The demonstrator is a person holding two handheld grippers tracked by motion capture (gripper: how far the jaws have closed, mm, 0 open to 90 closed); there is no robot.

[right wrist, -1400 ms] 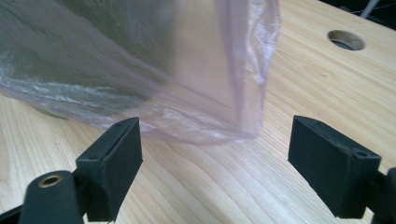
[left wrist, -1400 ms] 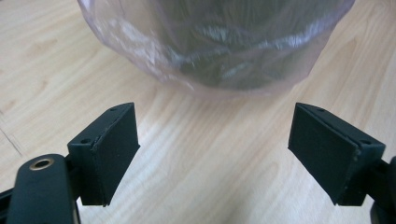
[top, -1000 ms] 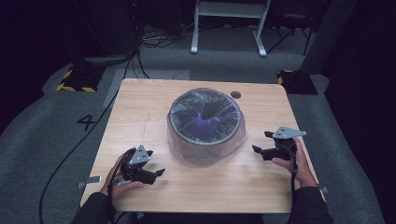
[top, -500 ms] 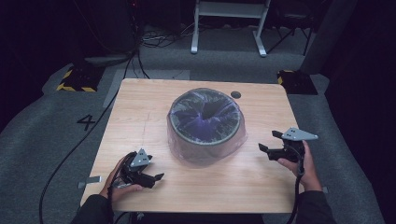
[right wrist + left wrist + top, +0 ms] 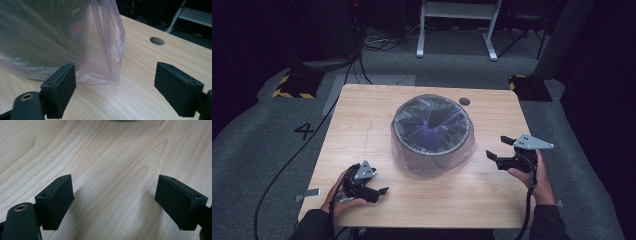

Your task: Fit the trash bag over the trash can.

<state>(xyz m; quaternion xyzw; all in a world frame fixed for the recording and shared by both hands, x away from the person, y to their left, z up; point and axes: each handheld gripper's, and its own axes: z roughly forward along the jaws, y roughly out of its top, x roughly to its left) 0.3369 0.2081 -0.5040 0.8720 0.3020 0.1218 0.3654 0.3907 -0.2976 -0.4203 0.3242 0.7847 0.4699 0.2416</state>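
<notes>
- Round grey bin lined with a clear purple-tinted plastic bag (image 5: 432, 132), upright mid light wooden table (image 5: 362, 115), just short of round cable hole (image 5: 464, 101).
- Left gripper (image 5: 382, 191) low at near-left table edge, jaws wide apart, bare wood between, well apart from bin.
- Right gripper (image 5: 499, 150) just right of bin, jaws wide apart, empty, aimed at bag's loose skirt (image 5: 100, 50), not touching.

Dark long sleeves; left gripper (image 5: 379, 191) and right gripper (image 5: 499, 150) black, blocky screw-holed pads (image 5: 58, 200) (grey triangular top plates, trailing black cables)
</notes>
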